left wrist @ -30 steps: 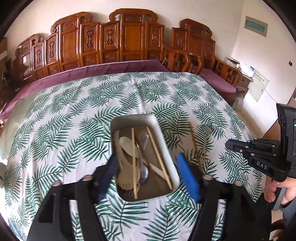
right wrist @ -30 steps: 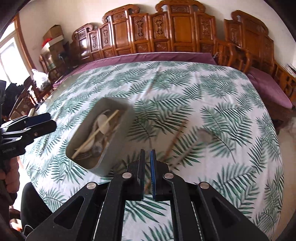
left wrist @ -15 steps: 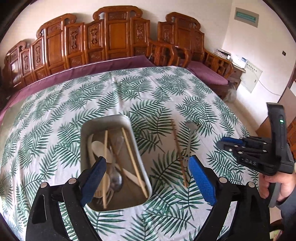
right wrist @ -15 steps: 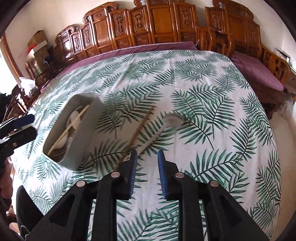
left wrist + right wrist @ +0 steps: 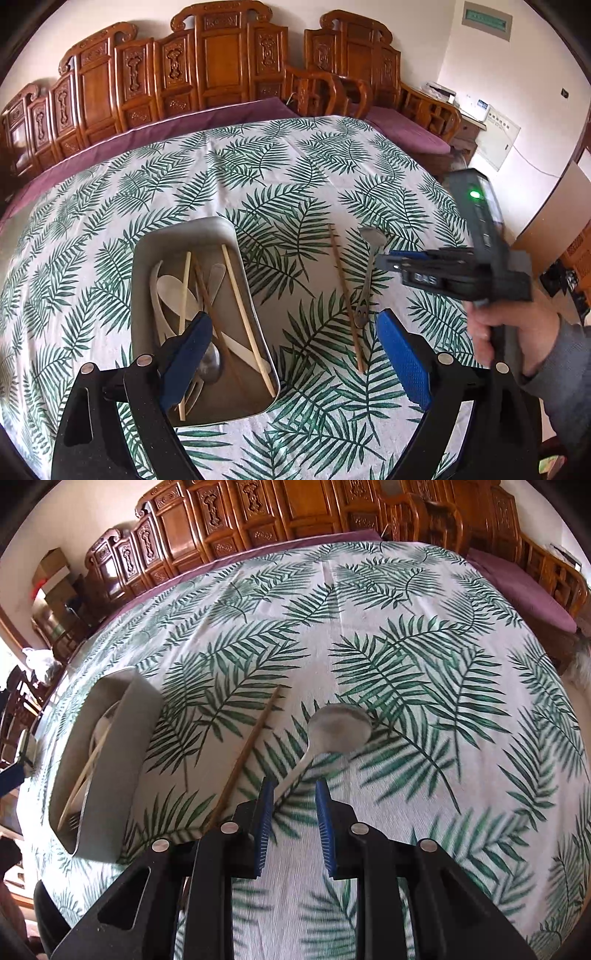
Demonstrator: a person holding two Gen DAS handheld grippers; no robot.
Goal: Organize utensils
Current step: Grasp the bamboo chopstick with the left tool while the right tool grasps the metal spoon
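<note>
right gripper [image 5: 293, 805] has opened and dropped over the spoon [image 5: 332, 734] handle; left gripper [image 5: 291, 347] stays wide apart; grab looks next.

A matt grey metal tray [image 5: 147, 251], a shiny metal spoon [image 5: 338, 727], a wooden chopstick [image 5: 251, 744] and a printed cloth tablecloth [image 5: 424, 672] are seen.

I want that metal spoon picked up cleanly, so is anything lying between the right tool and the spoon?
Nothing visible does. The right tool is open over the metal spoon's handle; the brown wooden chopstick lies apart, on the side toward the grey metal tray.
</note>
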